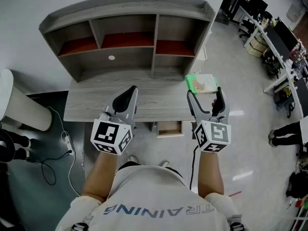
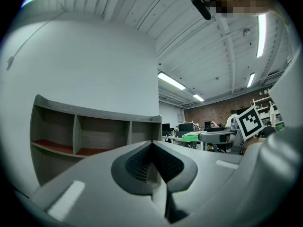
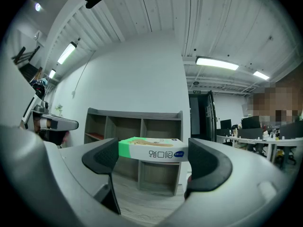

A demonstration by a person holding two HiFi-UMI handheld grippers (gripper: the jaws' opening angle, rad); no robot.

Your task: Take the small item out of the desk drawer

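Note:
A small green and white box (image 1: 202,82) hangs above the right end of the grey desk (image 1: 91,107). My right gripper (image 1: 204,91) is shut on it, one finger against each side. In the right gripper view the box (image 3: 152,149) spans the gap between the dark pads (image 3: 102,157), with the hutch visible under it. My left gripper (image 1: 130,91) is shut and empty over the desk's middle; its closed pads (image 2: 142,162) point at the hutch. Under the desk front, the drawer (image 1: 169,128) stands pulled out, and its light wood inside shows nothing.
A grey hutch (image 1: 127,37) with open shelves fills the back of the desk. A white rounded object (image 1: 19,105) and a cable (image 1: 60,150) lie on the floor at left. Office desks with monitors (image 1: 281,42) and a person's legs (image 1: 288,134) are at right.

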